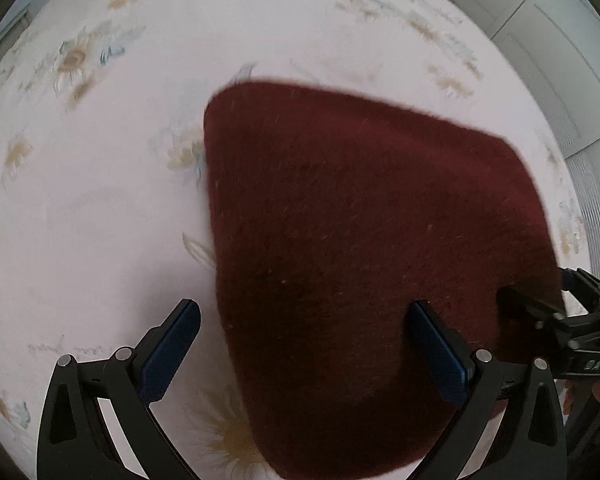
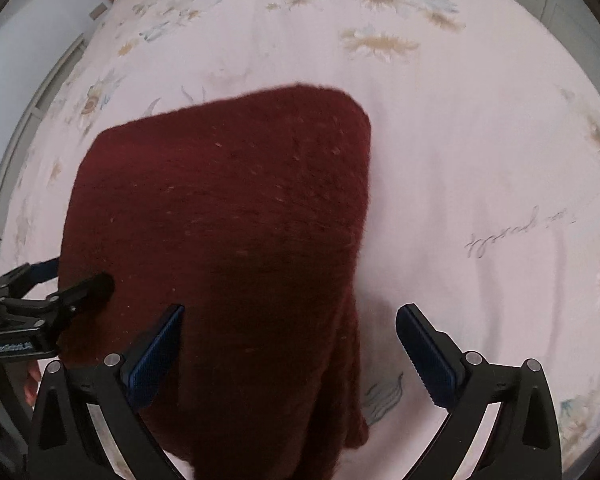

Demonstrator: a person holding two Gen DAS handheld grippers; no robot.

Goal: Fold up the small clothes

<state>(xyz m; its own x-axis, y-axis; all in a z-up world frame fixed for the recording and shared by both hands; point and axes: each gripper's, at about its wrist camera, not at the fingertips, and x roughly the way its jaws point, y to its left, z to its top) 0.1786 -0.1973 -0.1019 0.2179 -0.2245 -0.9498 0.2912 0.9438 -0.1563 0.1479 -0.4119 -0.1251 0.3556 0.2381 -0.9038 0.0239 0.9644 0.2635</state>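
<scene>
Dark red fuzzy knit garment [image 1: 360, 248] lies flat on the pale floral bedsheet [image 1: 100, 220], its long axis running from the grippers toward the sheet's far side, rounded far edge pointing away. Left gripper [image 1: 306, 344] and right gripper [image 2: 290, 348] both stand wide, nothing pinched. Each straddles a near side edge of the knit, about equally close; near end looks bunched, uncertain.
</scene>
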